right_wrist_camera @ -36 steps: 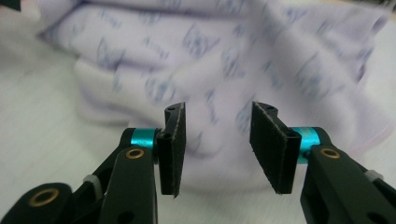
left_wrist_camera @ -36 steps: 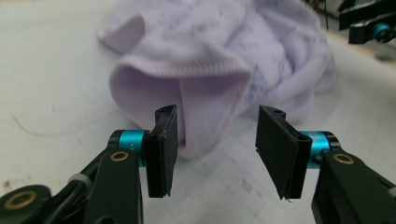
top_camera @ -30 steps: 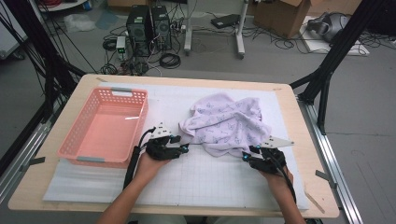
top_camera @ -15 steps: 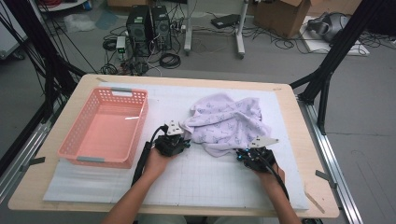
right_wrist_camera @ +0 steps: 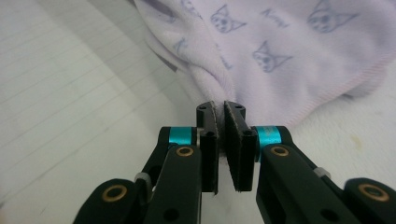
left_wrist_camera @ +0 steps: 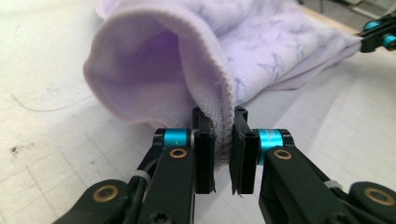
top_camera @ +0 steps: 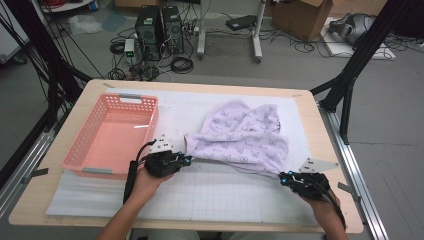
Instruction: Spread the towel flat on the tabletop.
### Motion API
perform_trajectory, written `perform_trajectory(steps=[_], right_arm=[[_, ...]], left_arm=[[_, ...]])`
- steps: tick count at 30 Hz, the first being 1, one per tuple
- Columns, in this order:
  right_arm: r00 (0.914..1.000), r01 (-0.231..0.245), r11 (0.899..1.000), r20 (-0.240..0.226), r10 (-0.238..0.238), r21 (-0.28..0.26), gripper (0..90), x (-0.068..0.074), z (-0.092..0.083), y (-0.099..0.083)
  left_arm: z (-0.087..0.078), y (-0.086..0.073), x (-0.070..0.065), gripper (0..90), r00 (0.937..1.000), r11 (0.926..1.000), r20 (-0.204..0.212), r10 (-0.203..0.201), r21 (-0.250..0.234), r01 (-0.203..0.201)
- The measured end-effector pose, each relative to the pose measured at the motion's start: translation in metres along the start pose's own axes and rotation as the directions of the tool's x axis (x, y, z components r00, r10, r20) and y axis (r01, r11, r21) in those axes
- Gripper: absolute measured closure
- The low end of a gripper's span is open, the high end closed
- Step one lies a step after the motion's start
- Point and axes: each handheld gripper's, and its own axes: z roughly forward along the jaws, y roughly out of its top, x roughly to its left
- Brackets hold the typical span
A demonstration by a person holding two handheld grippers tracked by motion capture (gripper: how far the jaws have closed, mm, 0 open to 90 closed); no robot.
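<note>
A pale lilac towel (top_camera: 240, 137) printed with small cat faces lies rumpled on the white gridded mat (top_camera: 200, 195). My left gripper (top_camera: 186, 160) is shut on the towel's near-left hem; its jaws closed within the last second, and the folded edge of the towel (left_wrist_camera: 205, 70) is pinched between the pads. My right gripper (top_camera: 281, 177) is shut on the near-right corner, its jaws likewise having just closed, with the towel (right_wrist_camera: 280, 51) bunched between its pads. The cloth stretches between the two grippers along the front edge. The right gripper (left_wrist_camera: 377, 35) also shows far off in the left gripper view.
A pink plastic basket (top_camera: 90, 150), empty, stands at the left of the table, close to my left hand. The wooden table edge (top_camera: 330, 150) runs along the right. Computers, cables and a box sit on the floor beyond the table.
Both grippers moved in to the towel's near edge and closed on it. They have since moved apart, the right one toward the near right, pulling the front edge taut.
</note>
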Motion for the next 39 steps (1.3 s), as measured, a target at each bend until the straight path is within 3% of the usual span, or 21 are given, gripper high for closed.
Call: perform_trajectory(steps=[6, 9, 11, 13, 15, 16, 19, 26, 29, 31, 36, 39], right_arm=[[0.9998, 0.016, 1.000, -0.009, -0.016, -0.021, 84.2, -0.004, -0.037, -0.008], [0.9998, 0.002, 1.000, 0.020, -0.002, -0.022, 77.8, -0.007, -0.038, -0.004], [0.9986, -0.015, 0.999, 0.050, 0.016, -0.029, 64.6, -0.008, -0.033, 0.001], [0.9973, -0.032, 0.997, 0.064, 0.036, -0.068, 61.4, -0.008, -0.028, 0.009], [0.9950, -0.050, 0.994, 0.081, 0.058, -0.093, 60.3, -0.009, -0.022, 0.015], [0.9940, -0.055, 0.994, 0.089, 0.063, -0.095, 60.0, -0.009, -0.018, 0.018], [0.9921, -0.063, 0.995, 0.103, 0.071, -0.079, 57.9, -0.011, -0.002, 0.025], [0.9896, -0.053, 0.997, 0.131, 0.060, -0.055, 54.7, -0.013, 0.028, 0.042], [0.9906, -0.051, 0.998, 0.126, 0.054, -0.026, 54.7, -0.016, 0.039, 0.048], [0.9915, -0.047, 0.999, 0.121, 0.047, -0.004, 54.2, -0.016, 0.046, 0.050], [0.9957, -0.023, 0.998, 0.091, 0.017, 0.060, 50.4, -0.012, 0.063, 0.053], [0.9962, -0.015, 0.996, 0.087, 0.007, 0.091, 47.1, -0.009, 0.074, 0.055]], left_arm=[[-0.016, 0.004, -0.009, 81.4, 0.9978, 0.9988, 0.063, 0.021, -0.046, -0.018], [-0.004, 0.011, -0.007, 81.1, 0.9993, 0.9987, 0.029, 0.025, -0.044, -0.024], [0.006, 0.014, -0.004, 79.7, 0.9999, 0.9994, 0.014, 0.008, -0.035, -0.007], [0.018, 0.015, 0.002, 70.2, 0.9994, 0.9994, -0.008, -0.035, -0.004, 0.035], [0.025, 0.014, 0.007, 50.0, 0.9954, 0.9957, -0.033, -0.090, 0.019, 0.091], [0.027, 0.014, 0.009, 44.6, 0.9938, 0.9943, -0.041, -0.104, 0.022, 0.105], [0.027, 0.014, 0.012, 39.3, 0.9902, 0.9916, -0.052, -0.129, 0.003, 0.130], [0.017, 0.019, 0.012, 38.1, 0.9932, 0.9956, -0.078, -0.086, -0.043, 0.083], [0.008, 0.027, 0.014, 38.1, 0.9908, 0.9903, -0.097, -0.094, -0.112, 0.083], [0.005, 0.031, 0.017, 38.1, 0.9902, 0.9893, -0.105, -0.092, -0.123, 0.079], [0.024, 0.034, 0.022, 37.9, 0.9918, 0.9965, -0.106, -0.070, -0.054, 0.065], [0.043, 0.035, 0.024, 35.3, 0.9931, 0.9978, -0.101, -0.060, 0.023, 0.062]])
